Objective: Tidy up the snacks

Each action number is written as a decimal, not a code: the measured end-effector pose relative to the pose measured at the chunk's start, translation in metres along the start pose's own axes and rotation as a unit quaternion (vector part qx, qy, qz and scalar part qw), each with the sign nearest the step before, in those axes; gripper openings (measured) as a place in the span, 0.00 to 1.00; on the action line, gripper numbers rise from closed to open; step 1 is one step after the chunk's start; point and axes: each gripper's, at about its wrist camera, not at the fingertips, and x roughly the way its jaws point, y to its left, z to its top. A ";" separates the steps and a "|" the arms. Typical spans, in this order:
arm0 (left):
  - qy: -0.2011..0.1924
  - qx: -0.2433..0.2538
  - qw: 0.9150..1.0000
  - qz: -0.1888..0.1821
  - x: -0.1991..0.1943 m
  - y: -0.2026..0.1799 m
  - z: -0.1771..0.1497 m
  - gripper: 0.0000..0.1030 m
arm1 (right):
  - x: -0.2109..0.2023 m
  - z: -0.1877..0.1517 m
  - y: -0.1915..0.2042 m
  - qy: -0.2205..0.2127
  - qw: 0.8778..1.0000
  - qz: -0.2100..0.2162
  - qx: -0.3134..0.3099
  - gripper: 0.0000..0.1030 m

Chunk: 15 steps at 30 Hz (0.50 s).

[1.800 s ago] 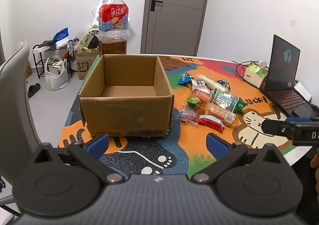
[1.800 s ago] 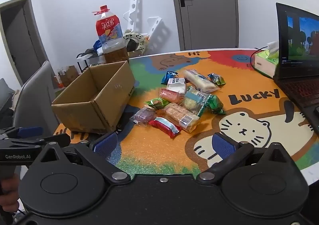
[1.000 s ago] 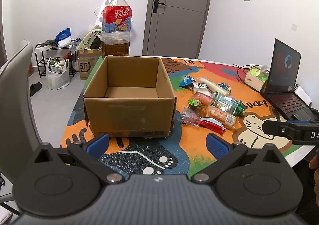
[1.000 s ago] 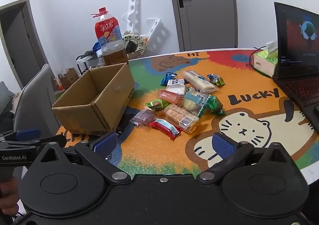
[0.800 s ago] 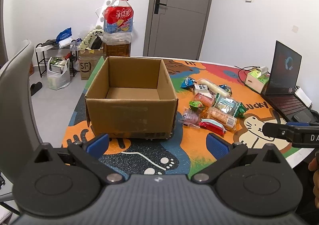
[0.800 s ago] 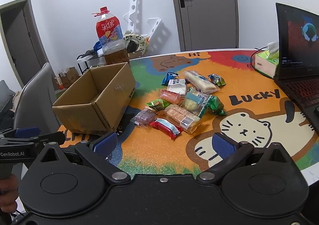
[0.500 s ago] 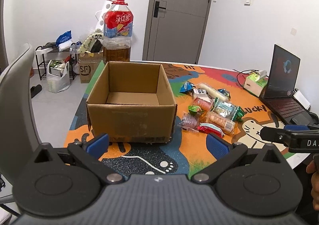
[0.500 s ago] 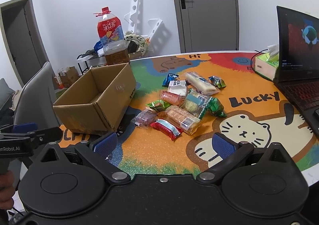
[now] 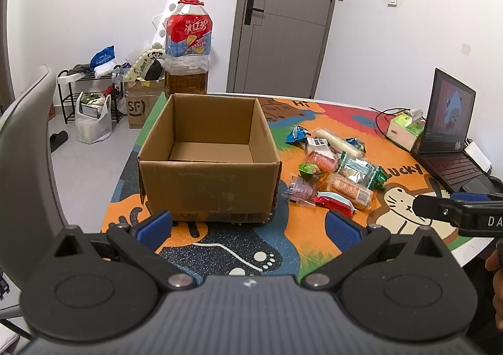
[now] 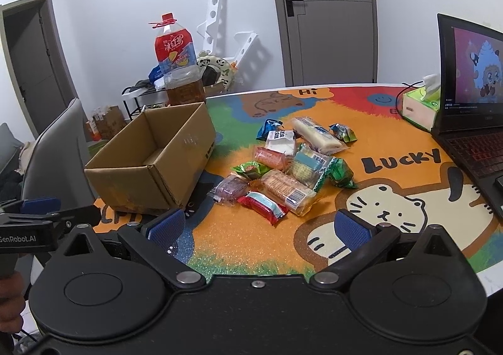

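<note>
An open, empty cardboard box (image 9: 209,166) (image 10: 151,166) stands on the left part of the colourful table mat. A pile of several wrapped snacks (image 9: 333,172) (image 10: 289,166) lies just right of it, with a red packet (image 10: 262,207) nearest me. My left gripper (image 9: 250,224) hangs open in front of the box, above the table's near edge, with nothing between its fingers. My right gripper (image 10: 259,227) is open too, short of the snack pile, and holds nothing. Each gripper shows at the edge of the other's view.
A big bottle of brown drink (image 9: 187,50) stands behind the box. An open laptop (image 10: 471,94) and a green tissue box (image 10: 419,109) sit at the table's right. A grey chair (image 9: 25,147) stands to the left; bags and a rack lie beyond.
Both views have drawn back and risen a little, so the box and snacks look slightly smaller and lower. Both grippers stay open and hold nothing.
</note>
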 end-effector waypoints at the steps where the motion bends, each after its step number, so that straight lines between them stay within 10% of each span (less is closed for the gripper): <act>1: -0.001 0.000 1.000 0.000 -0.001 0.000 0.000 1.00 | 0.000 0.000 0.000 -0.001 1.000 0.000 -0.001 1.00; 15: -0.003 0.004 1.000 -0.006 -0.002 -0.001 0.002 1.00 | 0.000 0.000 0.003 -0.001 1.000 0.000 -0.005 1.00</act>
